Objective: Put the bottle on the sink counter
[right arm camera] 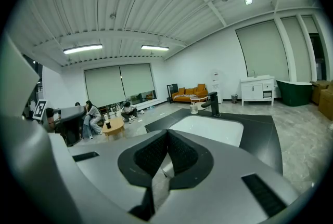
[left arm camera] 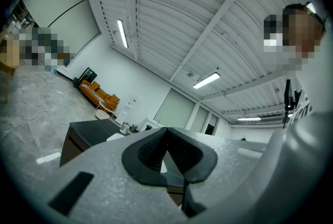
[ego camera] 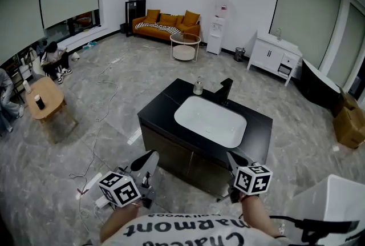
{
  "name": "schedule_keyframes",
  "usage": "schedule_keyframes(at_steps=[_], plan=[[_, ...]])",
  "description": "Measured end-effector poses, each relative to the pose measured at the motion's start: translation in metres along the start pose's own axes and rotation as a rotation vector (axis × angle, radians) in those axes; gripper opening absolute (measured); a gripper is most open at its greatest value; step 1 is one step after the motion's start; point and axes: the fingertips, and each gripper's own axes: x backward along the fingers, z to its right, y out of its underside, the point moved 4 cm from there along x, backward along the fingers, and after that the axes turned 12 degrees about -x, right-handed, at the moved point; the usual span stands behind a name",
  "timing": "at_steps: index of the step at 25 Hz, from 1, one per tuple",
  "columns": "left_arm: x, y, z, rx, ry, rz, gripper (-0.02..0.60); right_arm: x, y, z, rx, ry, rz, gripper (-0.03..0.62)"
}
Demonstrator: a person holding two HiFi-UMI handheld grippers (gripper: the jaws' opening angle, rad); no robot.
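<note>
A small clear bottle stands on the far corner of the black sink counter, beside the black faucet and behind the white basin. The right gripper view shows the same bottle far off next to the faucet. My left gripper hovers over the floor in front of the counter's left side, shut with nothing in it. In front of the counter's near right corner is my right gripper, its pads also pressed together and holding nothing.
Cables trail over the floor left of the counter. A round wooden table with seated people is at far left. An orange sofa, a glass side table and a white cabinet line the back. A cardboard box sits at right.
</note>
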Motion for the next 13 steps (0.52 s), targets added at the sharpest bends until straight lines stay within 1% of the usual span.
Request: schedule_keyframes(at_steps=[2,6,13], plan=[[0.008,0.008,0.011,-0.005,-0.001,-0.009,0.015,0.011,0.012,0.004,-0.011,-0.002,-0.009,0.015],[0.023,0.029,0.031,0.017,-0.009,-0.034,0.015,0.031,0.042,0.012,-0.041,0.002,-0.043,0.015],[0.039,0.037,0.059,0.027,-0.001,-0.05,0.015,0.056,0.058,0.013,-0.054,0.002,-0.068,0.015]])
